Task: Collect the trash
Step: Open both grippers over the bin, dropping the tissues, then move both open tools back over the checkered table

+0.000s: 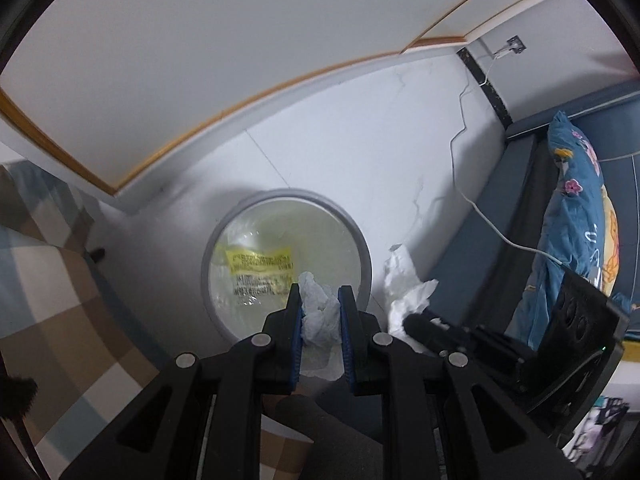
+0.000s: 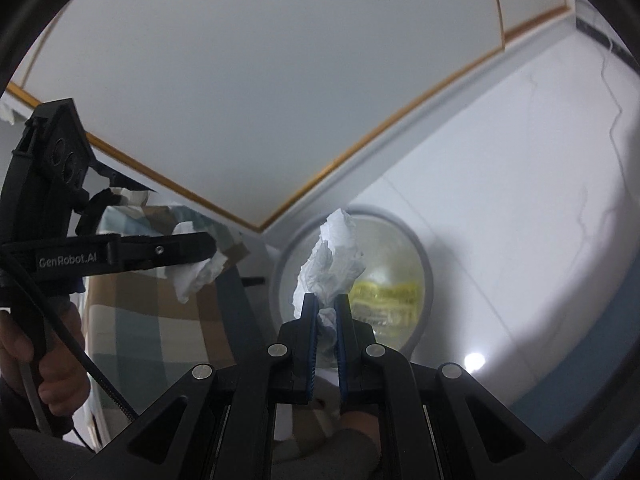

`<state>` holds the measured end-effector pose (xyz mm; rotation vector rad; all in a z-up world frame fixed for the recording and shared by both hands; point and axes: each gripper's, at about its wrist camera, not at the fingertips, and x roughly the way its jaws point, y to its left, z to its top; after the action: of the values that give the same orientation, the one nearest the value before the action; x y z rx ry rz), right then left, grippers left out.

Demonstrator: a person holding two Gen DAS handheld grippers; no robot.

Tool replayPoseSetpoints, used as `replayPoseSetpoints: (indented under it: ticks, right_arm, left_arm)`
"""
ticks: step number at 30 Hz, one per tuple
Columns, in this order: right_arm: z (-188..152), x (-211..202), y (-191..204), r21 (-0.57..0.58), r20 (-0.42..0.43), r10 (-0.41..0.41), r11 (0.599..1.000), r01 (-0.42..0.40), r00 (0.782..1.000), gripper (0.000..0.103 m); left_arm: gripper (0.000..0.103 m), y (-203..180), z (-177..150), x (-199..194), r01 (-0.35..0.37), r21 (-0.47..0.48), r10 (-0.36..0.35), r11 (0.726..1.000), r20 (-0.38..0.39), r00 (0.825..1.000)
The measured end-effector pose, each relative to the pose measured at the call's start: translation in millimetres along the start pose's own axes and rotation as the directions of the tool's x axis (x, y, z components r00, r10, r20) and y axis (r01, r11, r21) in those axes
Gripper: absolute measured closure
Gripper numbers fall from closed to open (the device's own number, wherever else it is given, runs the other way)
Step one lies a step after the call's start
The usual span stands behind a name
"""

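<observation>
A round grey trash bin (image 1: pixel 362 248) with a clear liner stands on the white floor; a yellow printed wrapper (image 1: pixel 260 262) lies inside it. My left gripper (image 1: pixel 320 296) is shut on a crumpled white tissue (image 1: pixel 318 316) just over the bin's near rim. In the right wrist view my right gripper (image 2: pixel 326 300) is shut on a second crumpled white tissue (image 2: pixel 334 256), held in front of the same bin (image 2: pixel 426 264). The other gripper's tissue (image 1: pixel 402 284) shows at the right in the left wrist view, and the left gripper's tissue (image 2: pixel 196 272) at the left in the right wrist view.
A white cabinet with wood trim (image 1: pixel 168 80) stands behind the bin. A checked bedcover (image 1: pixel 52 280) lies left, a blue floral pillow (image 1: pixel 576 208) and a white cable (image 1: pixel 480 216) right. A person's hand (image 2: pixel 52 360) holds the left gripper's handle.
</observation>
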<state>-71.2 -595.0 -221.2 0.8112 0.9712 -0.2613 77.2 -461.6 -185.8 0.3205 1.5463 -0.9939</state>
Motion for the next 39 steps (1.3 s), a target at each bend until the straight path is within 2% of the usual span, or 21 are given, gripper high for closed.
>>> replayPoseSetpoints:
  ticks: [6, 10, 16, 20, 24, 28, 33, 35, 36, 37, 39]
  right_arm:
    - [-4, 33, -4, 0.031, -0.060, 0.010, 0.999, -0.008, 0.998, 0.095]
    - [-6, 45, -5, 0.042, -0.076, 0.006, 0.999, -0.003, 0.997, 0.093]
    - [-8, 54, -8, 0.052, -0.080, -0.001, 0.999, 0.005, 0.997, 0.092]
    - [-7, 56, -8, 0.046, -0.077, -0.021, 0.999, 0.024, 0.997, 0.074]
    - [-7, 53, -11, 0.052, -0.064, -0.022, 0.998, 0.025, 0.998, 0.070]
    - [-9, 46, -13, 0.037, -0.051, -0.031, 0.999, 0.033, 0.998, 0.067]
    - [-11, 37, -16, 0.043, -0.031, -0.042, 0.998, 0.044, 0.999, 0.063]
    - [-12, 33, -16, 0.041, -0.022, -0.043, 0.998, 0.044, 0.999, 0.061]
    - [-13, 32, -16, 0.040, -0.019, -0.043, 0.998, 0.044, 0.999, 0.061]
    - [-13, 30, -15, 0.039, -0.014, -0.045, 0.998, 0.045, 0.999, 0.061]
    - [-14, 27, -15, 0.039, -0.004, -0.042, 0.998, 0.042, 0.999, 0.060]
  left_arm:
    - [0.090, 9, 11, 19, 0.005, -0.060, -0.007, 0.998, -0.042, 0.999]
    - [0.090, 16, 12, 27, 0.010, -0.100, -0.017, 0.995, -0.066, 0.998]
    - [0.090, 16, 14, 34, 0.020, -0.112, -0.031, 0.993, -0.098, 0.995]
    - [0.089, 15, 16, 38, 0.014, -0.110, -0.026, 0.994, -0.108, 0.994]
    - [0.087, 16, 18, 41, 0.005, -0.112, -0.017, 0.994, -0.113, 0.993]
    - [0.072, 17, 18, 46, 0.007, -0.120, -0.022, 0.993, -0.121, 0.992]
    - [0.071, 13, 17, 54, 0.010, -0.111, -0.026, 0.994, -0.146, 0.989]
    - [0.058, 10, 17, 55, -0.001, -0.100, -0.013, 0.995, -0.145, 0.989]
    - [0.041, 10, 18, 55, -0.013, -0.098, -0.001, 0.995, -0.145, 0.989]
    - [0.030, 9, 18, 55, -0.030, -0.095, 0.016, 0.995, -0.142, 0.990]
    - [0.029, 8, 17, 54, -0.041, -0.085, 0.029, 0.996, -0.133, 0.991]
